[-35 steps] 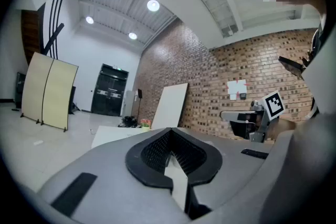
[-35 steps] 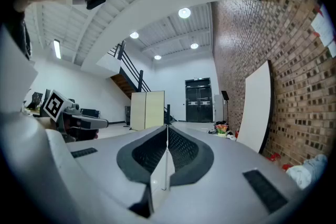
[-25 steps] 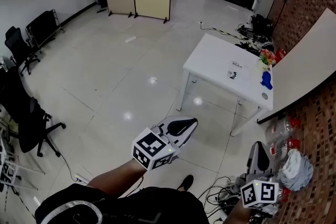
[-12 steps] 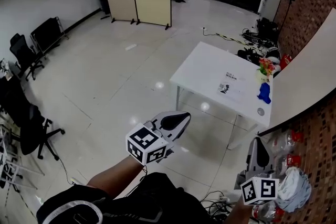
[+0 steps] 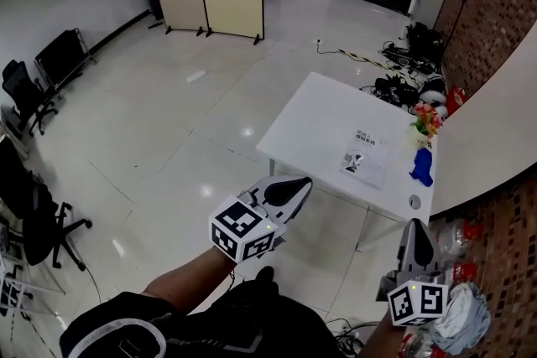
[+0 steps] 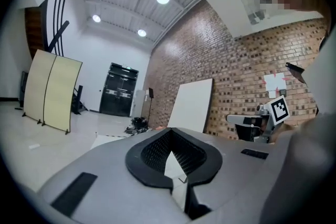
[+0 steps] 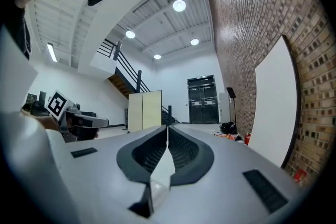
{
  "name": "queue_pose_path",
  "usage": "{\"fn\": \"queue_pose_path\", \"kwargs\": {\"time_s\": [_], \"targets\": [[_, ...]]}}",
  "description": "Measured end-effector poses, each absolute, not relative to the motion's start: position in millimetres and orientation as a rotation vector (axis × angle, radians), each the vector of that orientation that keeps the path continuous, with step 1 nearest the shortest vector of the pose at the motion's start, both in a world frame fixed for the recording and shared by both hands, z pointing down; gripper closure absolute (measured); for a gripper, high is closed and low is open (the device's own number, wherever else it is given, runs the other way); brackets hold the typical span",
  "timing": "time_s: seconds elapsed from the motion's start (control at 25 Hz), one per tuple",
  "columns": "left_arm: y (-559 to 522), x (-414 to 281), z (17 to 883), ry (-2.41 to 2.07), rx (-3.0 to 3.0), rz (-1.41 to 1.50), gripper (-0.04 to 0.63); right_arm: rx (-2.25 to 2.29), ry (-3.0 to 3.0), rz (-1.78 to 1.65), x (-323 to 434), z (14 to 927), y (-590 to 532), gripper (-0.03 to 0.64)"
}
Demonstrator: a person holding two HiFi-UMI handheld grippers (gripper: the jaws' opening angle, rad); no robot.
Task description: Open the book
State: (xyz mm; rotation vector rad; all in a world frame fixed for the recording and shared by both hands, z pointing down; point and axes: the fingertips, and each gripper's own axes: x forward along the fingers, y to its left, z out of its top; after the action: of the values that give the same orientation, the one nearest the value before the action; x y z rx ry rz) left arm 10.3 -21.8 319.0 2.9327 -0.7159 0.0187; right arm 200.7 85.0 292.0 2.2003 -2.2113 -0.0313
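Observation:
The book (image 5: 365, 157) lies closed and flat on a white table (image 5: 315, 117), near its right end. Both grippers are held in the air short of the table. My left gripper (image 5: 304, 180) is shut with nothing in it and points toward the table's near edge; in the left gripper view its jaws (image 6: 169, 131) meet at the tip. My right gripper (image 5: 417, 224) is also shut and empty, lower right, below the table's near right corner. The right gripper view shows its jaws (image 7: 167, 127) pressed together.
On the table's right end stand a blue object (image 5: 421, 164), a small bunch of flowers (image 5: 428, 119) and a small round thing (image 5: 414, 201). A large white board (image 5: 495, 121) leans on the brick wall. Plastic bags (image 5: 457, 314) lie bottom right, cables (image 5: 394, 84) beyond the table, chairs (image 5: 25, 88) left.
The table and book have come nearer in the head view. Both grippers travelled forward with the person and stayed shut.

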Motion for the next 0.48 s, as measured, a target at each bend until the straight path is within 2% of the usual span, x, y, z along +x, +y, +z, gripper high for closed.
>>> {"fn": "queue_pose_path", "kwargs": {"time_s": [0.48], "targets": [[-164, 53, 331, -0.626, 2.927, 0.046, 0.600, 2.271, -2.092, 0.043, 235, 297, -49, 0.614]]}}
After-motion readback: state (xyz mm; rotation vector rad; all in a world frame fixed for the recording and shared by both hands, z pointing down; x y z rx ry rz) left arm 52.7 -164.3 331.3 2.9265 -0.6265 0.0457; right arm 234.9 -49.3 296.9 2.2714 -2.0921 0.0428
